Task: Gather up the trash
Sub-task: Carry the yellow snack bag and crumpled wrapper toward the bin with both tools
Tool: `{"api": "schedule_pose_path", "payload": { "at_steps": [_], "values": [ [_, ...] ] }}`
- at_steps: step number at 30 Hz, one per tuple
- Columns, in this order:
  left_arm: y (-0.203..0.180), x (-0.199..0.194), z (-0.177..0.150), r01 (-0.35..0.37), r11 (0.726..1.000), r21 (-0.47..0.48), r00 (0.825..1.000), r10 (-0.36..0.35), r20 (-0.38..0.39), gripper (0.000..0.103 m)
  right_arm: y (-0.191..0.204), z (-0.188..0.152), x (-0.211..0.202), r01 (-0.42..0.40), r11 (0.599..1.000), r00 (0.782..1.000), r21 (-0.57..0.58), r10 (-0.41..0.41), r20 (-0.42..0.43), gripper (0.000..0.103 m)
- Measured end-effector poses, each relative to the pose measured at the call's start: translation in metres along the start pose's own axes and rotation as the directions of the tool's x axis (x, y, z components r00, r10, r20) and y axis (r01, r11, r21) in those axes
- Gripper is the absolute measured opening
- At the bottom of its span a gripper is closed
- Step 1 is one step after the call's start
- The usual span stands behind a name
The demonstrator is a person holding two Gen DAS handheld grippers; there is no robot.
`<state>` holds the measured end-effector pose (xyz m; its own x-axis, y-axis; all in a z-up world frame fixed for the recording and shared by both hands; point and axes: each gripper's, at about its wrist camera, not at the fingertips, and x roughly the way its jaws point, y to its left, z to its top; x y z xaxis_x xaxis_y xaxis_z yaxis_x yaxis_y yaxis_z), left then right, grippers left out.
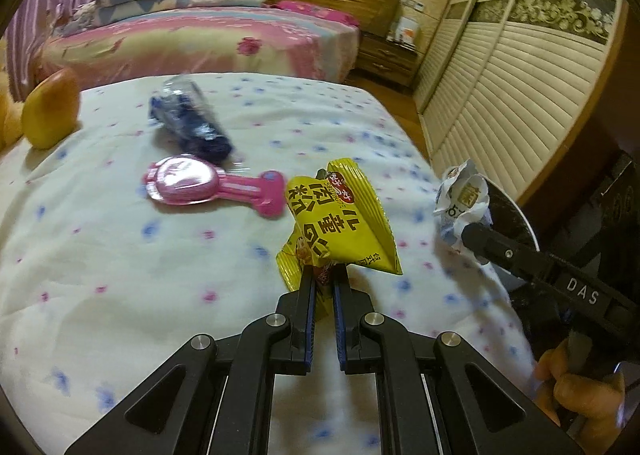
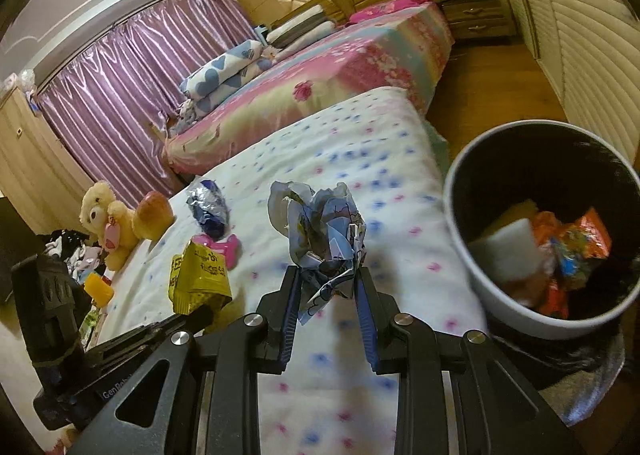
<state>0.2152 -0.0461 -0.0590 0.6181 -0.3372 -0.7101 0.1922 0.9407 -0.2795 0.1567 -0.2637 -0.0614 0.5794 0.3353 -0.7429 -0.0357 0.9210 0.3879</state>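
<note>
My left gripper (image 1: 323, 275) is shut on a yellow snack wrapper (image 1: 340, 227) and holds it above the dotted white blanket (image 1: 120, 275). My right gripper (image 2: 326, 275) is shut on a crumpled white and blue wrapper (image 2: 320, 227), held above the blanket just left of the trash bin (image 2: 464, 255). The bin holds orange wrappers and a white block. The yellow wrapper also shows in the right wrist view (image 2: 200, 275), and the crumpled wrapper in the left wrist view (image 1: 462, 199). A dark blue foil wrapper (image 1: 192, 123) lies on the blanket farther back.
A pink hairbrush (image 1: 208, 187) lies on the blanket near the blue wrapper. An orange-yellow plush (image 1: 52, 111) and a teddy bear (image 2: 108, 223) sit at the blanket's far left. A pink bed (image 2: 320, 75) stands behind, wardrobe doors (image 1: 520, 75) to the right.
</note>
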Motion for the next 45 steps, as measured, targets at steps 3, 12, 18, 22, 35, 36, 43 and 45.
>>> {"api": "schedule_pose_path", "payload": {
  "at_steps": [3, 12, 18, 22, 35, 36, 43, 45],
  "values": [
    [-0.011, 0.003, -0.001, 0.014, 1.000, 0.020, 1.000, -0.014, -0.001, 0.007, -0.009, -0.002, -0.008, 0.014, 1.000, 1.000, 0.008, -0.014, 0.007, 0.027],
    [-0.033, 0.008, -0.001, 0.038, 0.998, 0.053, 0.999, -0.038, -0.006, 0.007, -0.030, -0.007, -0.027, 0.037, 0.999, 0.999, 0.038, -0.038, 0.030, 0.027],
    [-0.047, 0.010, 0.000, 0.048, 0.996, 0.073, 0.999, -0.048, -0.010, 0.007, -0.038, -0.008, -0.037, 0.046, 0.998, 0.998, 0.051, -0.048, 0.044, 0.027],
    [-0.059, 0.011, -0.001, 0.057, 0.994, 0.094, 0.998, -0.056, -0.012, 0.007, -0.045, -0.009, -0.044, 0.054, 0.997, 0.997, 0.060, -0.057, 0.052, 0.027],
    [-0.092, 0.018, -0.001, 0.076, 0.986, 0.148, 0.997, -0.073, -0.024, 0.007, -0.066, -0.006, -0.063, 0.071, 0.994, 0.993, 0.089, -0.079, 0.085, 0.027],
    [-0.094, 0.019, -0.001, 0.078, 0.985, 0.152, 0.997, -0.075, -0.026, 0.007, -0.067, -0.006, -0.064, 0.072, 0.993, 0.993, 0.090, -0.080, 0.087, 0.027],
    [-0.107, 0.024, -0.001, 0.083, 0.982, 0.172, 0.996, -0.079, -0.030, 0.007, -0.078, -0.006, -0.070, 0.082, 0.991, 0.991, 0.110, -0.093, 0.096, 0.027],
    [-0.109, 0.025, 0.000, 0.084, 0.981, 0.174, 0.996, -0.080, -0.030, 0.007, -0.080, -0.007, -0.071, 0.085, 0.990, 0.991, 0.115, -0.097, 0.097, 0.027]
  ]
}}
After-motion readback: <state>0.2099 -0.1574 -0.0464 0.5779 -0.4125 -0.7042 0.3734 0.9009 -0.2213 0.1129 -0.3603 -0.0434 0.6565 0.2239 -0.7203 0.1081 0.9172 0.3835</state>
